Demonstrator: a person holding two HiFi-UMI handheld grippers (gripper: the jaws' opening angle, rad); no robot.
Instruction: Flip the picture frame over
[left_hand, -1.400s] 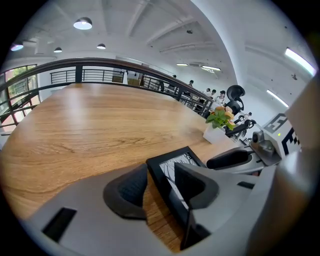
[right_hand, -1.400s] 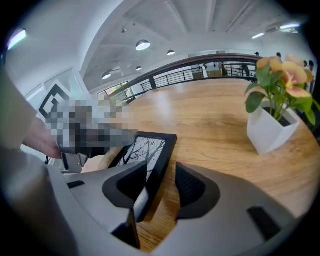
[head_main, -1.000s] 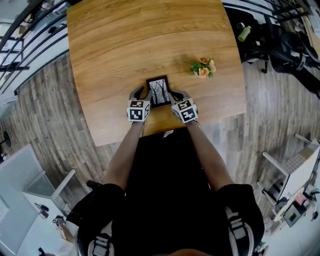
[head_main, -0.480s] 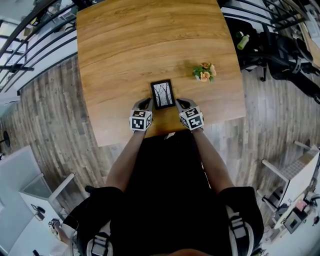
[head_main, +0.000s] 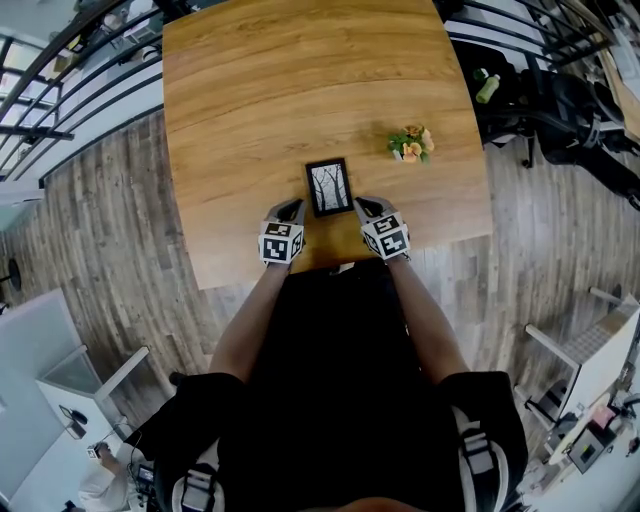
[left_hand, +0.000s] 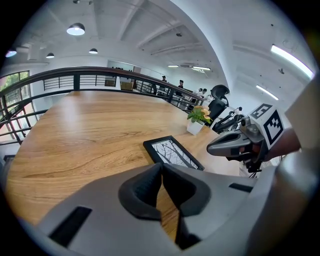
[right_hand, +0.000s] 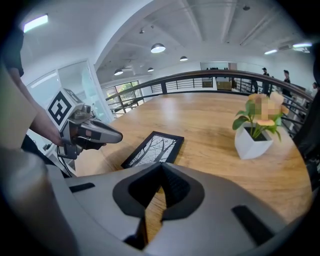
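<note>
Behind the picture frame (head_main: 329, 187), left gripper (head_main: 292, 208) and right gripper (head_main: 362, 206) have withdrawn, closed.

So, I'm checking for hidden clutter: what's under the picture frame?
The picture frame lies flat, image up, on the wooden table. Its back and anything beneath it are covered, so unseen.

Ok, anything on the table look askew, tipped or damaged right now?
Nothing stands out. The picture frame lies flat, image side up, looking intact; the flower pot stands upright. The left gripper and right gripper are shut, empty, off the frame.
</note>
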